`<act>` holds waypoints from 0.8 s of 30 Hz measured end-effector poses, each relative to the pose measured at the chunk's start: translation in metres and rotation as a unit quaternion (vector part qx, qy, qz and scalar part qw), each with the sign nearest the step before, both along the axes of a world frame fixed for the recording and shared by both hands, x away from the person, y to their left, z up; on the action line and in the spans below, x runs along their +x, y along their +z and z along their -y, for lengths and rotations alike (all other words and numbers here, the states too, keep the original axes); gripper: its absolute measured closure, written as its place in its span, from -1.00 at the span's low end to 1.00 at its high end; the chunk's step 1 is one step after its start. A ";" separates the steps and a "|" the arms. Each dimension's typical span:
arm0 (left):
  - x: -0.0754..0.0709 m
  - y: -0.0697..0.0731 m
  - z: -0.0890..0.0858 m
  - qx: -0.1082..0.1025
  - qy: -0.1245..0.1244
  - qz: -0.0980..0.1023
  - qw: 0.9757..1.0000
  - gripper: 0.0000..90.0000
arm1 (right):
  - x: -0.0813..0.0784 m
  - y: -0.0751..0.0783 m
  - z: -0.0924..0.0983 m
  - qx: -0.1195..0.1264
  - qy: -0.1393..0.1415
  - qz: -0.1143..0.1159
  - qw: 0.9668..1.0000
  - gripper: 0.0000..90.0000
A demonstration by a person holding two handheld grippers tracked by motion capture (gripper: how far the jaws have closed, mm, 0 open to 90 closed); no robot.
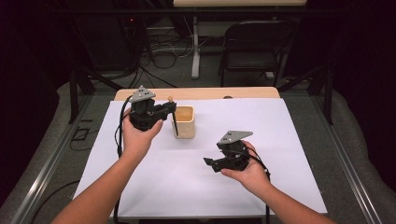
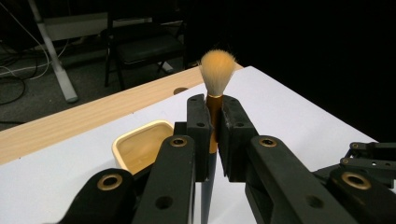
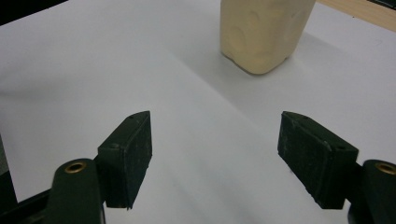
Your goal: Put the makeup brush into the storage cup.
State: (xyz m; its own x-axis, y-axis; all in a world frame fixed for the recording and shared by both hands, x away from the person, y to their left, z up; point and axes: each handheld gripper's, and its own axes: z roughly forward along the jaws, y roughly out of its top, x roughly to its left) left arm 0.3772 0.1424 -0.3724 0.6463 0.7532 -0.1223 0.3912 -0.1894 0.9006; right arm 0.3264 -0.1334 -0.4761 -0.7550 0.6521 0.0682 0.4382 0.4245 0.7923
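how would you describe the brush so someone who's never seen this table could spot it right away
Start at the white sheet covering the table, then find the cream square cup near its far edge. The brush stands upright beside that cup, clamped in the left gripper: fluffy orange bristles above a dark thin handle.

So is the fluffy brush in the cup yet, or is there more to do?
Not yet. Done so far: the left gripper has the brush clamped by its handle, bristles up. In hand now: the brush is held upright right beside the cream cup, its dark handle end hanging at the cup's near side. Probably left: lowering it inside and letting go. The right gripper waits open over the white sheet.
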 end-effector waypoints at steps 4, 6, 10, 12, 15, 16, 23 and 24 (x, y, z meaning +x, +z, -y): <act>0.003 0.002 0.003 -0.007 0.003 0.003 1.000 0.86 | 0.000 0.000 0.005 0.000 -0.003 0.001 1.000 -0.42; 0.004 0.003 0.004 -0.005 0.003 0.005 1.000 0.86 | 0.000 0.000 0.008 0.000 -0.007 0.001 1.000 -0.42; 0.006 0.005 0.004 -0.003 0.005 0.007 1.000 0.86 | 0.000 0.000 0.012 0.000 -0.011 0.003 1.000 -0.42; 0.008 0.007 0.004 0.000 0.010 0.010 1.000 0.86 | 0.000 -0.001 0.014 0.000 -0.013 0.003 1.000 -0.42; 0.011 0.009 0.003 0.005 0.018 0.015 1.000 0.86 | 0.000 -0.001 0.016 0.000 -0.014 0.004 1.000 -0.42; 0.012 0.010 0.003 0.006 0.019 0.015 1.000 0.86 | -0.001 -0.001 0.016 0.001 -0.015 0.003 1.000 -0.42; 0.019 0.013 0.001 0.005 0.040 0.022 0.999 0.86 | 0.001 -0.002 0.015 0.001 -0.015 0.004 1.000 -0.42; 0.020 0.013 0.001 0.006 0.042 0.023 0.999 0.86 | 0.000 -0.002 0.014 0.001 -0.015 0.002 1.000 -0.42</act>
